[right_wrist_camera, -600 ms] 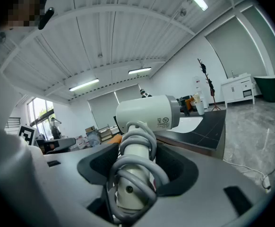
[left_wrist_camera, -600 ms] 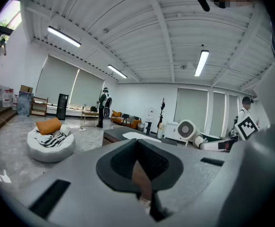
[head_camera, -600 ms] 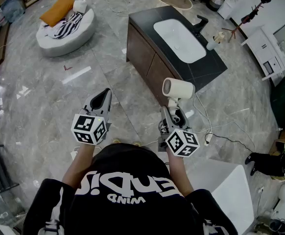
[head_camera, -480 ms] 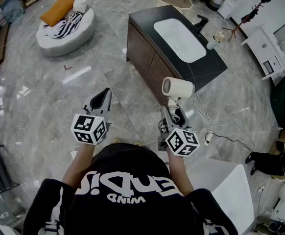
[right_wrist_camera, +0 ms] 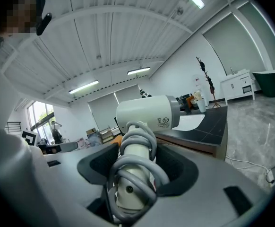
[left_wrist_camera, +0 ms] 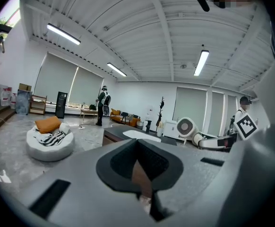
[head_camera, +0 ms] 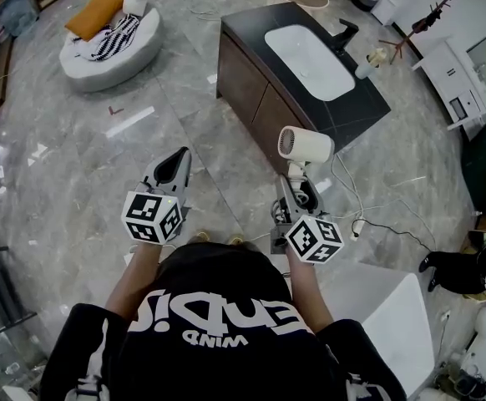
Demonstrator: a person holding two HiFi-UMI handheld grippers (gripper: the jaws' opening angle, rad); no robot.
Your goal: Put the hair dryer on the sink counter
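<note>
Head view, counter: the sink counter [head_camera: 356, 111] lay ahead of my tongs, slightly to the right and well apart.
Right tongs [head_camera: 296, 182]: were clamped on the upright handle of the hair dryer [head_camera: 304, 146]; they were the pair nearer the counter.
Left tongs [head_camera: 176, 161]: were together and empty.

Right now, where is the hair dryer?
In the head view, the hair dryer is right of centre, held upright by its handle in the right tool, close to the sink counter.
</note>
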